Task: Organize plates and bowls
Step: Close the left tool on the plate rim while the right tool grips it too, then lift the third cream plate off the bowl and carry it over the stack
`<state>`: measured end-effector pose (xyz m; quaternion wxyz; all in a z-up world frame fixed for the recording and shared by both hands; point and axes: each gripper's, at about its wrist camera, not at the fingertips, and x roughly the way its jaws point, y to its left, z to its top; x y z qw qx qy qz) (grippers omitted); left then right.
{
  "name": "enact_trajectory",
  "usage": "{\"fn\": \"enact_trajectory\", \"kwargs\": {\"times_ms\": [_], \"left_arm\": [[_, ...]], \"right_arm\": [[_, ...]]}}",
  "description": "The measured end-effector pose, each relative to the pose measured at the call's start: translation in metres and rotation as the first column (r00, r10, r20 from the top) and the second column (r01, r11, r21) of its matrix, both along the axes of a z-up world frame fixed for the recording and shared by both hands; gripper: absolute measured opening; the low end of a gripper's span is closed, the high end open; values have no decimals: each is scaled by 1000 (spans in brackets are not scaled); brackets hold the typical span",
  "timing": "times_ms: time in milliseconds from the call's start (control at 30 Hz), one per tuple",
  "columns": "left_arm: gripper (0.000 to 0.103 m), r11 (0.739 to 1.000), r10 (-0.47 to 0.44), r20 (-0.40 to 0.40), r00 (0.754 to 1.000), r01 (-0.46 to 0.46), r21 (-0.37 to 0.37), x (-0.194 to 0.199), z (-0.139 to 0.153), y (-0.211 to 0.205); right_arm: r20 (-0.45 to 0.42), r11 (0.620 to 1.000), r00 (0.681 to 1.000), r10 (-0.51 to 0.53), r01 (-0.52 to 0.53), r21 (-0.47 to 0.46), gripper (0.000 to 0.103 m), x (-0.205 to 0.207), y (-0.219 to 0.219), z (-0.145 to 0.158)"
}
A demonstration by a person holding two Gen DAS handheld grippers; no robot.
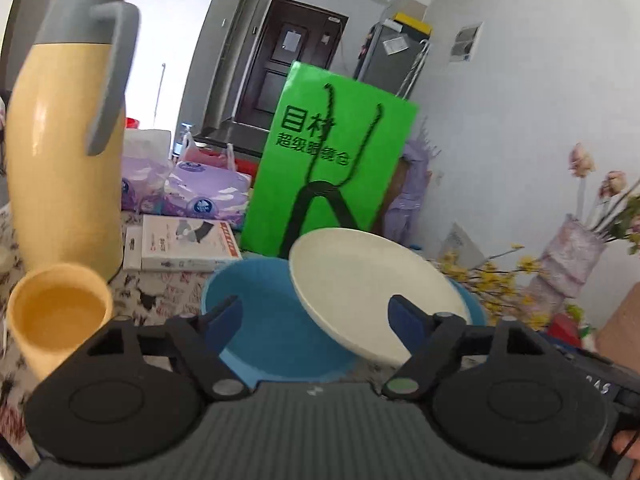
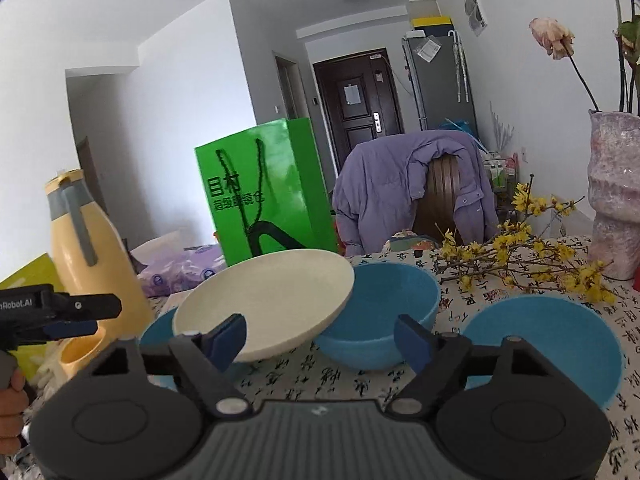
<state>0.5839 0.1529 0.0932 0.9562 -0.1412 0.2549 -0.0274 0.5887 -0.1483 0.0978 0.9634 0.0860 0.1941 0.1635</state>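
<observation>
Two tongs face one tilted cream plate (image 1: 372, 296), and the coming move turns on how that plate lies between them. It leans with its low edge inside a blue plate or shallow dish (image 1: 276, 320) and its raised edge propped on the rim of a blue bowl (image 2: 380, 312) on the patterned surface (image 2: 312, 376).

From the left tongs (image 1: 316, 320) the plate sits dead ahead and slightly toward 1 o'clock, its rim overlapping the right-hand pad in that view. From the right tongs (image 2: 320, 336) it lies at about 11 o'clock, its low rim just behind the left-hand pad.

Both pairs stand parted with nothing clamped between the pads; whether any pad actually touches the rim I cannot tell. The plate's slope runs low toward the left tongs and high toward the right tongs, so the left looks better placed for the low rim.

A second blue bowl (image 2: 548, 348) sits at 3 o'clock of the right tongs, well apart from the plate.
</observation>
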Motion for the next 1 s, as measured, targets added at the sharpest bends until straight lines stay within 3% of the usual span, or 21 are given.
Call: {"fn": "enact_trajectory", "kwargs": {"times_ms": [133, 300, 400, 433, 467, 533, 1000], "left_arm": [[54, 998, 18, -37, 999, -20, -66, 40, -22, 7], [45, 997, 16, -71, 997, -21, -75, 70, -39, 8], [31, 995, -7, -73, 997, -1, -101, 77, -43, 7], [23, 995, -11, -74, 997, 3, -101, 78, -44, 5], [22, 995, -11, -76, 997, 3, -96, 79, -44, 4], [18, 998, -5, -73, 997, 0, -69, 80, -44, -1], [11, 1000, -13, -52, 999, 13, -4, 51, -12, -29]], "right_arm": [[-6, 1000, 1000, -29, 29, -4, 68, 44, 14, -12], [-42, 999, 998, -44, 44, -13, 52, 82, 25, -23], [-68, 998, 996, -58, 57, -16, 48, 95, 28, -27], [-73, 998, 996, -61, 60, -17, 42, 97, 28, -30], [-76, 998, 996, -56, 55, -14, 36, 99, 28, -31], [-84, 998, 995, -60, 60, -3, 14, 102, 27, -32], [-55, 995, 993, -105, 105, -3, 9, 73, 10, -5]]}}
